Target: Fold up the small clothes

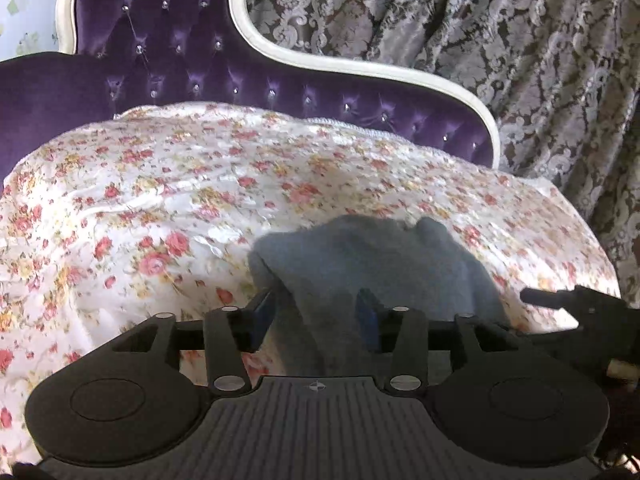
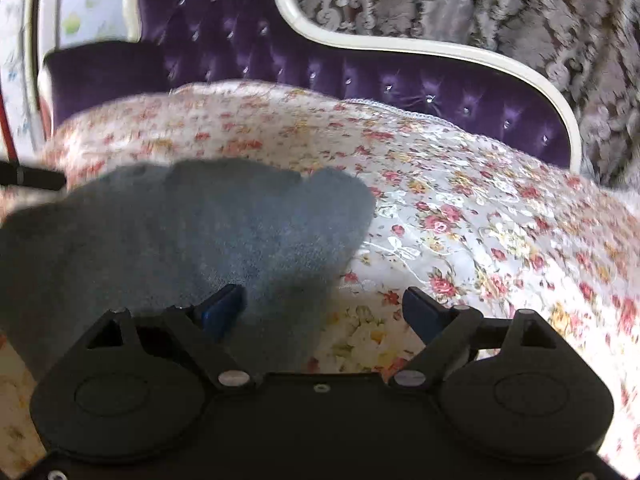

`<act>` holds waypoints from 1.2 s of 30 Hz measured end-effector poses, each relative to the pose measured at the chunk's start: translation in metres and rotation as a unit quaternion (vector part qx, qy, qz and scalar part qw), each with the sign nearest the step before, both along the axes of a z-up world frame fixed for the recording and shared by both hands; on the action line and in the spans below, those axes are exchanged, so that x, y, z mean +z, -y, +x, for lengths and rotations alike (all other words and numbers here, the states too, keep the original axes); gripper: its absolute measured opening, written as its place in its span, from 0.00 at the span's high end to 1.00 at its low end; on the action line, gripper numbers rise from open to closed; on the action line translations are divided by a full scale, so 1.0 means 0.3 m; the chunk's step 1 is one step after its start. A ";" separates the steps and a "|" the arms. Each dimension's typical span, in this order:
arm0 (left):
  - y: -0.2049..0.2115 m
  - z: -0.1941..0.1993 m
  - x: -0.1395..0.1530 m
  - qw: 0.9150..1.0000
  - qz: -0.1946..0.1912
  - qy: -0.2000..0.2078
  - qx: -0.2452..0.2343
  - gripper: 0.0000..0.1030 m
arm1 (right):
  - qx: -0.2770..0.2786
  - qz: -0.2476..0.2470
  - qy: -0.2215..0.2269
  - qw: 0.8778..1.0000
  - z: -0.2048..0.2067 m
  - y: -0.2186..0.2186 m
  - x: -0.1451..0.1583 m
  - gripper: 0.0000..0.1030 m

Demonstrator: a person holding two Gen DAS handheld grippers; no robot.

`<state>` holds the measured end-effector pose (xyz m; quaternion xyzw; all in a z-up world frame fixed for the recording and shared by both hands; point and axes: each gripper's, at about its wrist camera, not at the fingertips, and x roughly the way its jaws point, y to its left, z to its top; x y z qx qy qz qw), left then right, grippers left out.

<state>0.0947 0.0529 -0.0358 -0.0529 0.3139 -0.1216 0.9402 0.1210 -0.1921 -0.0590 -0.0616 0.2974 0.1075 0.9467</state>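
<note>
Floral bedspread [image 1: 160, 200] underneath; grey garment [image 1: 360, 256] near. Left gripper [image 1: 316, 316], right gripper [image 2: 324, 312] both wide, empty. Pinch near hem corners evenly, fold away.

Soft, fairly bright daylight gives the floral bedspread [image 1: 160, 200] a glossy sheen. Fisheye distortion bows the purple headboard [image 1: 180, 60]. The right wrist view smears with motion blur, strongest on its left and far right.
</note>
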 end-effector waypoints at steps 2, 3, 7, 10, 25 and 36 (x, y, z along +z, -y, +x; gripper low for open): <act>0.007 -0.015 0.005 1.000 -0.002 0.002 -0.003 0.37 | -0.015 0.024 0.008 1.000 -0.005 0.020 0.044 0.10; 0.013 -0.027 0.011 1.000 0.000 0.009 -0.004 0.27 | -0.019 0.033 0.021 0.999 -0.018 0.030 0.067 0.08; 0.057 -0.059 0.027 0.999 0.022 0.039 -0.013 0.10 | -0.029 0.057 0.068 0.996 -0.096 0.048 0.141 0.01; 0.091 -0.067 0.036 0.999 0.017 0.034 -0.024 0.10 | -0.037 0.083 0.069 0.993 -0.130 0.058 0.174 0.01; 0.258 -0.283 0.125 0.983 0.172 0.042 0.044 0.10 | -0.117 0.088 0.016 0.989 -0.331 0.030 0.241 0.01; 0.235 -0.379 0.153 0.989 0.134 0.034 0.047 0.11 | -0.085 0.096 0.018 0.992 -0.451 -0.008 0.259 0.01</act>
